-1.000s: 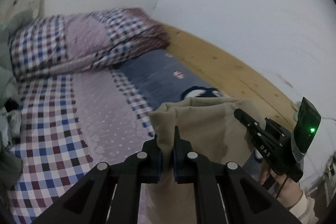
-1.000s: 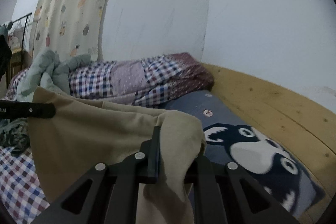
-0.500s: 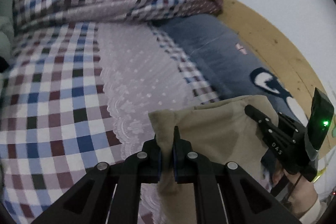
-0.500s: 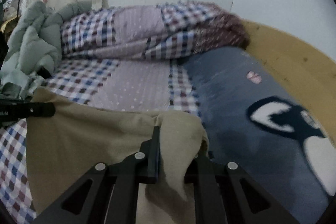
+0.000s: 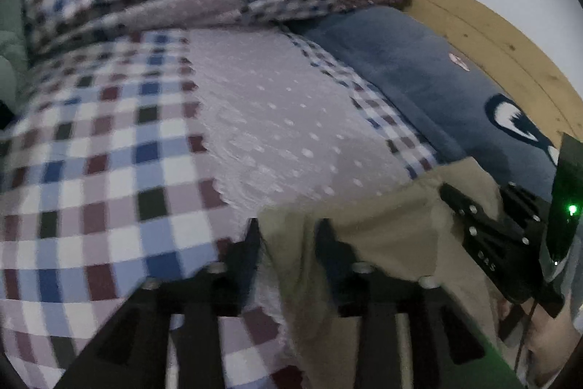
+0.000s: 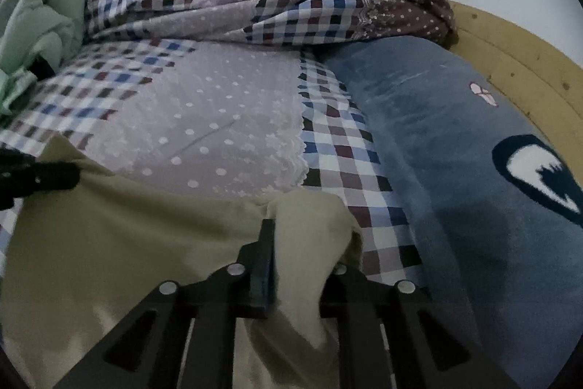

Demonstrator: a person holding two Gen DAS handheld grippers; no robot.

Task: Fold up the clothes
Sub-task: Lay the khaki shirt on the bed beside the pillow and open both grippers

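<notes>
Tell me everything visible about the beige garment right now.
The beige garment is plain, soft, matte cloth, wrinkled, spread on the checked bedspread beside the blue blanket. One top corner bunches between the fingers of the right gripper, whose jaws are opening; the other lies between the left gripper, jaws also opening, cloth draped loosely. No print or seams are discernible.

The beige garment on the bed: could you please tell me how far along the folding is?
Done: the beige garment lies on the checked bedspread, its far edge laid flat. In hand: both tongs are opening at that edge; the left tongs are already clear of the cloth between them, while the right tongs have a bunched corner between them. Left: drawing both away, and any further folds; the near part is out of view.
</notes>
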